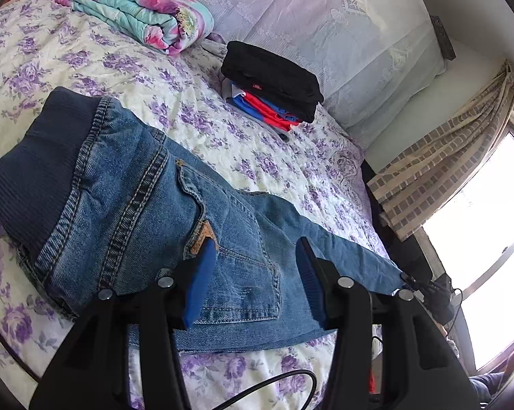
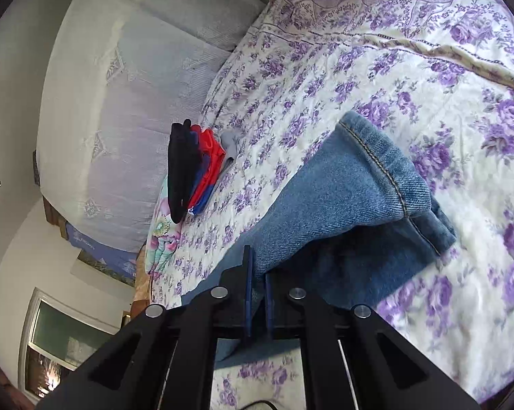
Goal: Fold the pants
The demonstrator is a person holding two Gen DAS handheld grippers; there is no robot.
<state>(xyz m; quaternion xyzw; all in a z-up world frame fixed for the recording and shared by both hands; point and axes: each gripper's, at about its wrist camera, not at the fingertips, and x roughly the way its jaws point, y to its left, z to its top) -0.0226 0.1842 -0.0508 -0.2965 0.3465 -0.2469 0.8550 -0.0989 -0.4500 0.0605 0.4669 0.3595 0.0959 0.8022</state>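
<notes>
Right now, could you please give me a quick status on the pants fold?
Left tongs open over jeans seat. Right tongs shut on a leg near the hem. Clothes stack well clear.

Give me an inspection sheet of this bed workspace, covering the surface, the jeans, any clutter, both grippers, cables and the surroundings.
Surface: bed with white, purple-flowered bedspread, lightly wrinkled.
Job's things: blue denim jeans with dark ribbed waistband, lying lengthwise, legs stacked; hem end lifted off the spread.
Clutter: stack of folded clothes, black on top, red and blue below; folded turquoise and pink floral quilt.
Grippers: left gripper over the back pocket, jaws apart, denim between them, pads not pressing; right gripper jaws shut on the leg fabric.
Cables: black cable beneath the left gripper.
Surroundings: lace-covered headboard; checked curtain at a bright window.
</notes>
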